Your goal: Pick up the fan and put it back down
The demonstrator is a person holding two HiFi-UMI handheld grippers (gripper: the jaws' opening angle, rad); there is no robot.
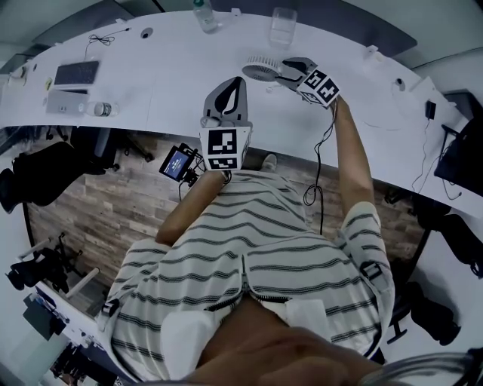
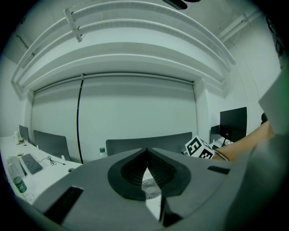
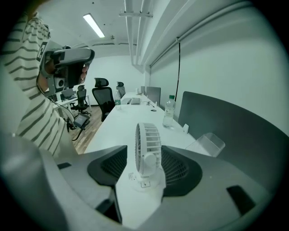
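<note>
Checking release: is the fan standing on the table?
Yes, the fan stands on its base on the table, between the open jaws of the right gripper.

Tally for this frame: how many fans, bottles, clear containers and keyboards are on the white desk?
Fan: 1
Bottles: 2
Clear container: 1
Keyboard: 1
Total: 5

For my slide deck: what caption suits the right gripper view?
Small white fan upright on the white table, between the open fingers of the right gripper.
</note>
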